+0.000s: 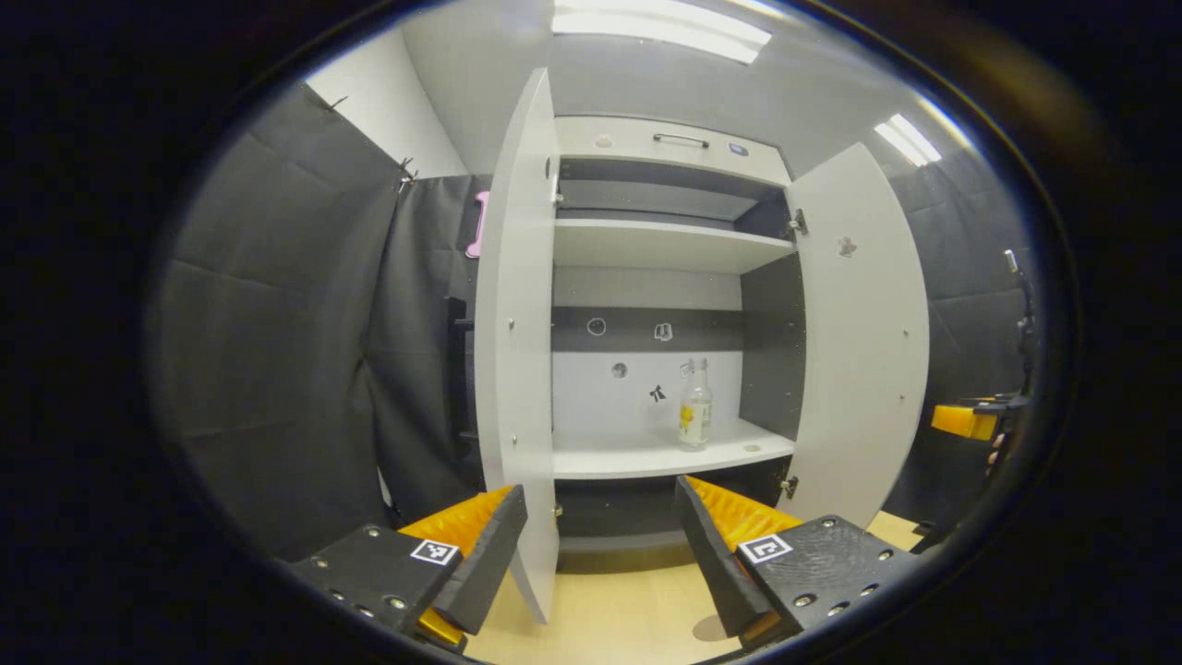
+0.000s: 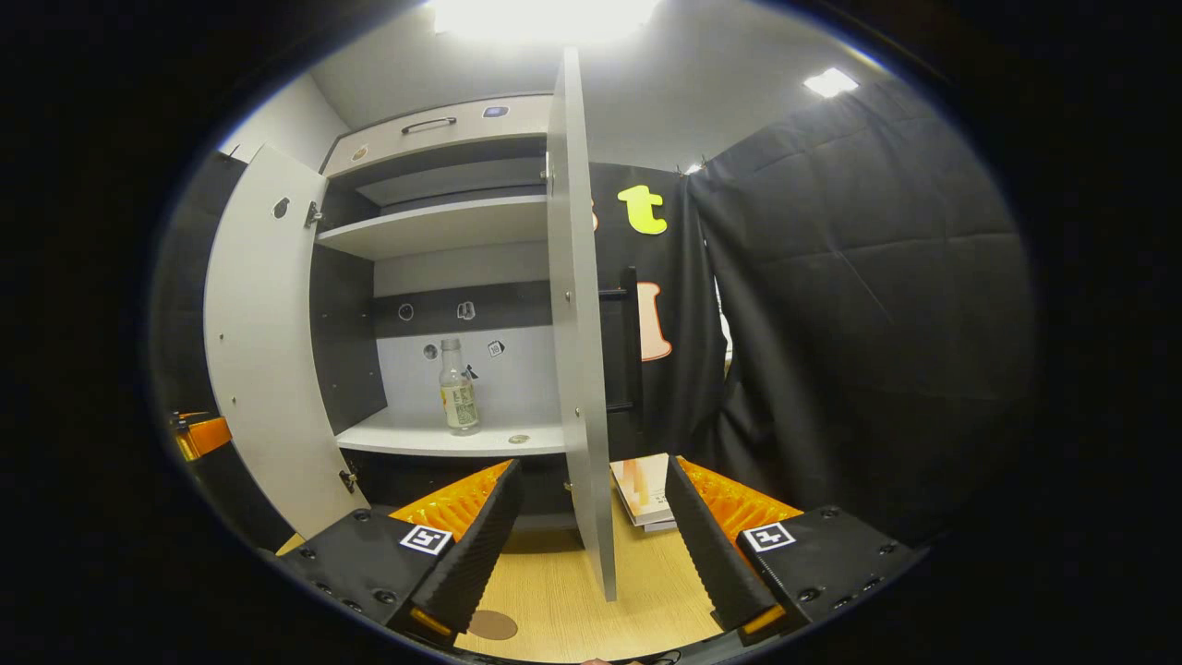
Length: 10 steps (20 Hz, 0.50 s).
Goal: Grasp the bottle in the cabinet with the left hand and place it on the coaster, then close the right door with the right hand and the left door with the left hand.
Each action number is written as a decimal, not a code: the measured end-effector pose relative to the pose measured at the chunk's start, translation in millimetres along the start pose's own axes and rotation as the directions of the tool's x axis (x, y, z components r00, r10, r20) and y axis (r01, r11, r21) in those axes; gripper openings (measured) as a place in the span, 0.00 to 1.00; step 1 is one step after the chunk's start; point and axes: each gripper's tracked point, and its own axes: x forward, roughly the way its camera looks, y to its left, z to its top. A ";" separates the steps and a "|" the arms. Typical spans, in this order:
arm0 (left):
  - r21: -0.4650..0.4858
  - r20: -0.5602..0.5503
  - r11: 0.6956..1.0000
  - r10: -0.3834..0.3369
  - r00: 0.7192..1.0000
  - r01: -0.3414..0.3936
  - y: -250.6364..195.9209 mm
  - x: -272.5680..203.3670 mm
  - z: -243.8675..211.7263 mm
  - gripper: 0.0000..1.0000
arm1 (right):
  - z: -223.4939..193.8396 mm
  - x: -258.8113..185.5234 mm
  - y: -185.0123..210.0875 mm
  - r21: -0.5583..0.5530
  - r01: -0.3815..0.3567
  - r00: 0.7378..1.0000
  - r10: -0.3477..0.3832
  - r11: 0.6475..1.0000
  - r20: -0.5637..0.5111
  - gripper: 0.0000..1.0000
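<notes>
In the left gripper view, your left gripper (image 1: 600, 545) is spread wide and holds nothing, hanging low in front of the cabinet (image 1: 669, 139). Both doors stand open: the left door (image 1: 517, 351) edge-on just ahead of your near finger, the right door (image 1: 859, 332) swung out on the far side. The bottle (image 1: 695, 406) stands upright on the lower shelf (image 1: 637, 457), toward its right end and clear of the back wall. The coaster (image 1: 709, 628) lies on the table (image 1: 609, 619) below, partly behind your right-hand finger. The other gripper (image 1: 965, 420) waits beyond the right door.

Judging from this, the reach has not begun. Raise the gripper to shelf height and steer right, away from the left door's edge, before going in. Keep the jaws wide, straddle the bottle at its body, not the narrow neck, and close only once both fingers flank it. It looks like a tall, light bottle that could tip if one finger nudges it first.

In the right gripper view, your right gripper (image 2: 591, 545) is also wide and empty, with the right door (image 2: 582, 323) edge-on between its fingers. The bottle (image 2: 458, 388) shows upright on the shelf (image 2: 434, 439), and the coaster (image 2: 491, 625) sits on the table (image 2: 563, 582) beside the near finger. Keep this hand back so the left has room.
</notes>
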 end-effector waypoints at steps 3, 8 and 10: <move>0.003 -0.001 1.000 0.006 1.000 -0.006 1.3 -1.2 0.9 0.94 | 0.5 -0.1 -4.5 -0.003 0.010 1.000 -0.010 1.000 0.000 0.99; -0.033 0.001 0.999 -0.019 1.000 0.019 -6.8 12.4 11.2 0.93 | 1.2 -2.8 -21.8 0.000 0.055 0.998 -0.055 0.998 -0.006 0.99; -0.020 -0.008 0.999 -0.034 0.999 0.034 -14.3 25.7 10.8 0.93 | 2.3 -1.6 -32.6 -0.004 0.077 0.997 -0.077 0.997 -0.007 0.98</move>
